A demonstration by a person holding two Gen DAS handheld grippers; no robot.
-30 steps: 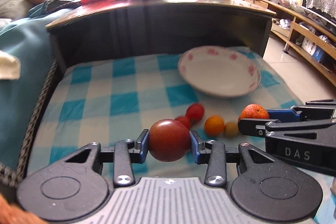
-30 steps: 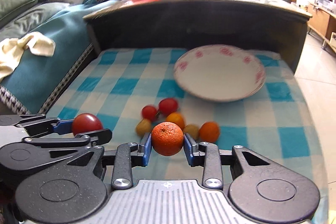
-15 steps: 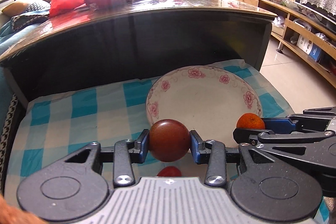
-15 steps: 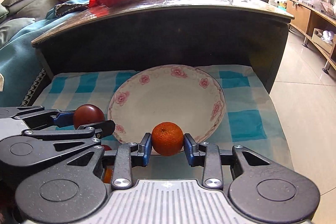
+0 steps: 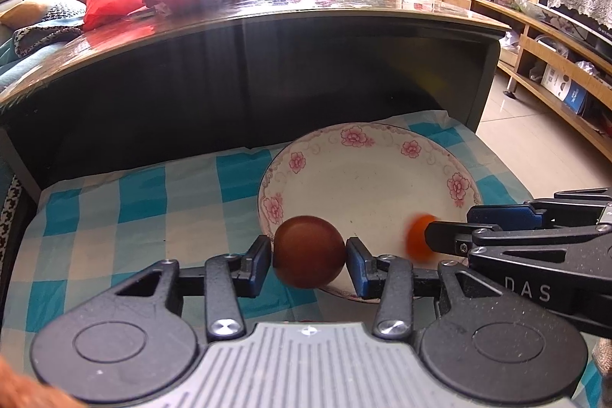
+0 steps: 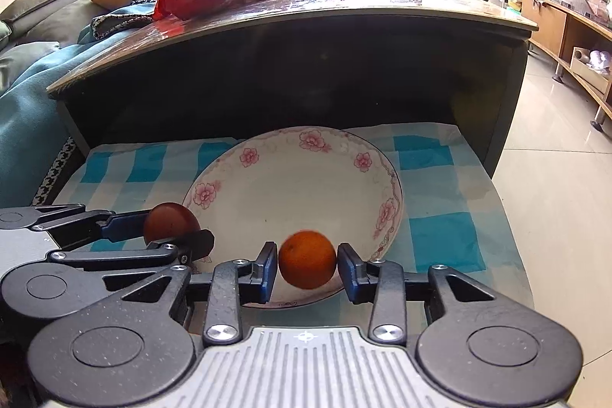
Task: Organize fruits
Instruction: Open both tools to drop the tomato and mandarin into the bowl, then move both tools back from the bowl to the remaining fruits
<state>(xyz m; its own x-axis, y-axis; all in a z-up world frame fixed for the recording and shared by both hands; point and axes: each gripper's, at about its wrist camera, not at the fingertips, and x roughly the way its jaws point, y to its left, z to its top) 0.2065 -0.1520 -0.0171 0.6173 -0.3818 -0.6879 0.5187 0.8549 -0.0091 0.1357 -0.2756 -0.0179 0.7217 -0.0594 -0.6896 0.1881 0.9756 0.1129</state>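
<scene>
Both grippers are now hovering over the floral plate (image 6: 386, 174), having travelled from the loose fruit pile. Left gripper (image 5: 309, 264) jaws are opening around the dark-red tomato (image 5: 309, 251); right gripper (image 6: 307, 266) jaws are opening, the orange (image 6: 307, 259) dropping free: delivery underway.

Carrying a blue-and-white checked cloth (image 5: 145, 201) on a low surface, a floral-rimmed plate (image 5: 457, 186) lying directly on it.
</scene>
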